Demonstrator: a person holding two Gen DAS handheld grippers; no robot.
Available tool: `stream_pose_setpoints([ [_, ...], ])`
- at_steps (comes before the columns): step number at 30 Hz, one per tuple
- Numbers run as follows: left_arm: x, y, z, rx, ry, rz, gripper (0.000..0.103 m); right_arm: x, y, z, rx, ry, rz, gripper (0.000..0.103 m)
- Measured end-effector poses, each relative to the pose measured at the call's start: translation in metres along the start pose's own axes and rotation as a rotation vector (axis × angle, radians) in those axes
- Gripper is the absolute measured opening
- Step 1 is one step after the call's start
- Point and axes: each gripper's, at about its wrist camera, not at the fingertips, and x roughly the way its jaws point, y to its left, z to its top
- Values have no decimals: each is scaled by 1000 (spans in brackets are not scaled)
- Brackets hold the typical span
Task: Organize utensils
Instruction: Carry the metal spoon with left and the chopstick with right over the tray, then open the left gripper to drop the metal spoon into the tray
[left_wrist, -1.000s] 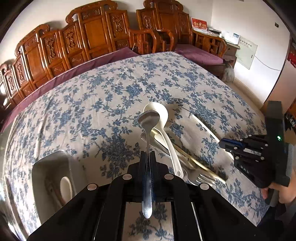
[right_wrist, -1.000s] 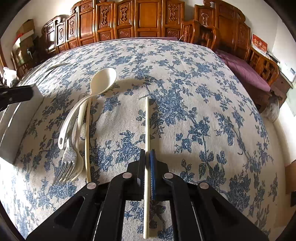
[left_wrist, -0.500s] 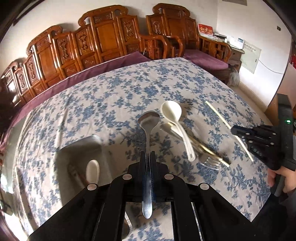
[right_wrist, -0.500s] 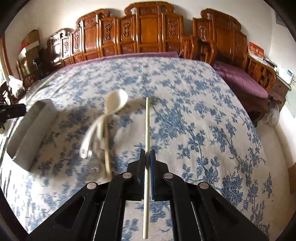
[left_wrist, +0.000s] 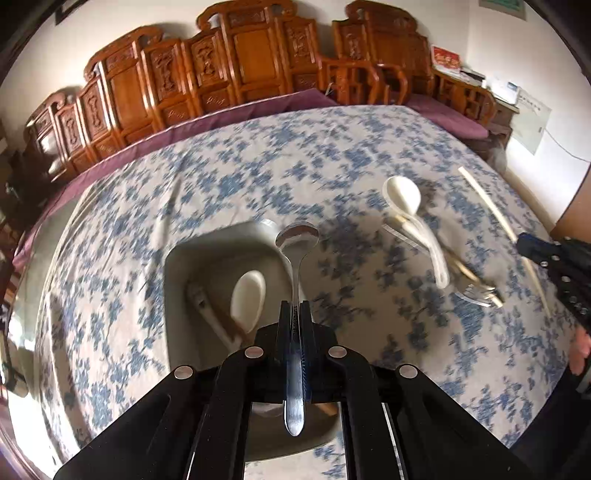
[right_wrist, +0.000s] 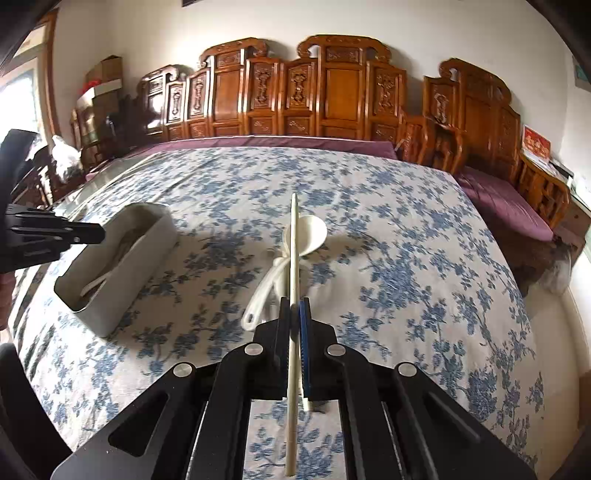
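The left claw (left_wrist: 294, 314) is clamped on a steel spoon (left_wrist: 295, 258) by its slim handle, bowl forward, hovering over the near end of a grey box (left_wrist: 177, 280); the right claw (right_wrist: 294, 314) pinches a pale chopstick (right_wrist: 293, 251), pointing straight ahead above the table (right_wrist: 424, 280). Inside the rounded box lie a white ladle-shaped spoon (left_wrist: 248, 295) and other handles; beyond, on the blue-flowered cloth, another white spoon (left_wrist: 402, 195) rests across forks (left_wrist: 476, 293), with carved wooden chairs (right_wrist: 332, 96) behind.

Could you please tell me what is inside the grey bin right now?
Inside the bin: a white spoon and blurred handles beside it. The left gripper hides its near end.
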Motion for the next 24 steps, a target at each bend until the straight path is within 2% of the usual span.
stream_pose_setpoints([
  [15,24,35,-21,-68,50,40,4,-8,45,5,-54,-18,88,6],
  [24,44,43,-25,-79,71,40,4,-5,51,5,-68,-11,89,6],
])
